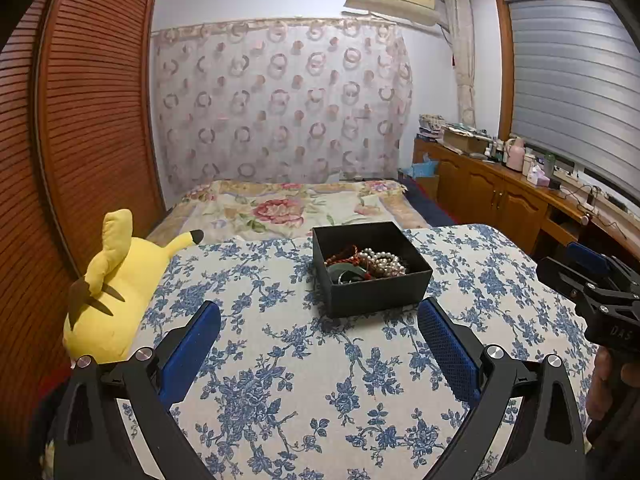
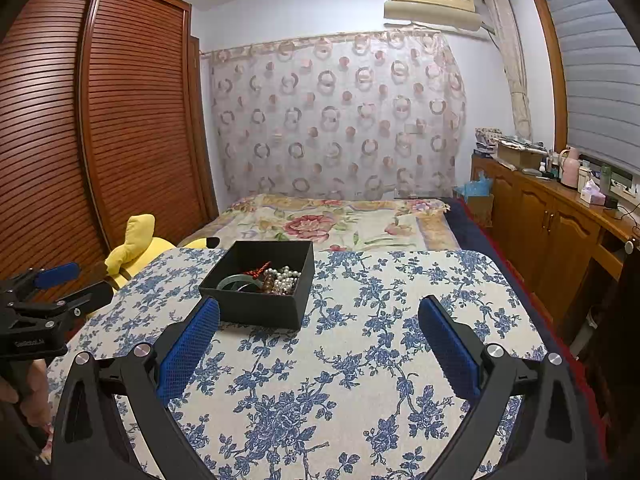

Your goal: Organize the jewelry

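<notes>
Both claws spread wide, holding nothing: left gripper (image 1: 318, 320), right gripper (image 2: 320, 320) hovered over floral tablecloth (image 1: 280, 360). Black box (image 1: 372, 292) held pearl beads (image 1: 384, 262), green bangle (image 1: 348, 272).

Matt black box (image 1: 372, 280) on printed cloth (image 1: 304, 380), beside glossy slatted wood wardrobe (image 1: 92, 100)

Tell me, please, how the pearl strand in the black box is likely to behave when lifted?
The pearl strand lies in loose loops, so it will probably hang limp. It is heaped with the red cord and green bangle inside the black box, so it may snag. Smooth round beads could slip.
</notes>
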A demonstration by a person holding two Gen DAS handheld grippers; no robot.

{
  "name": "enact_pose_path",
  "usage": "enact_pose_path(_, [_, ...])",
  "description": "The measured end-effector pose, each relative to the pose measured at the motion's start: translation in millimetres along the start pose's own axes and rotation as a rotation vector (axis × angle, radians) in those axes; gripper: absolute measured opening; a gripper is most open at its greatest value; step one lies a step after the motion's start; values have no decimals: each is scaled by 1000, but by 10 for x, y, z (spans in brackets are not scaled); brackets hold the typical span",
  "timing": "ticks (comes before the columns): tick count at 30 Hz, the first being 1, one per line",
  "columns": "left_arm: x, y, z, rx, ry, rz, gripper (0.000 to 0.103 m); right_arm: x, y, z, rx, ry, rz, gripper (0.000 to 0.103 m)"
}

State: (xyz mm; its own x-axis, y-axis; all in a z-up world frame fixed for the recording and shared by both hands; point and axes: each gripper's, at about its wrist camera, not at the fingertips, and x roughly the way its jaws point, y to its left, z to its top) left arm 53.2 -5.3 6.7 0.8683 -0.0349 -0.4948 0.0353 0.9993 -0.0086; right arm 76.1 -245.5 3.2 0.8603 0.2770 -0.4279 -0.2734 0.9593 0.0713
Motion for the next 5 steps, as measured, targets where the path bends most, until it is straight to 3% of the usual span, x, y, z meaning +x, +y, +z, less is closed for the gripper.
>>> enact_pose_path(5, [-8, -7, 20, -4, 4, 0, 95, 2, -2, -2, 1, -1, 0, 100])
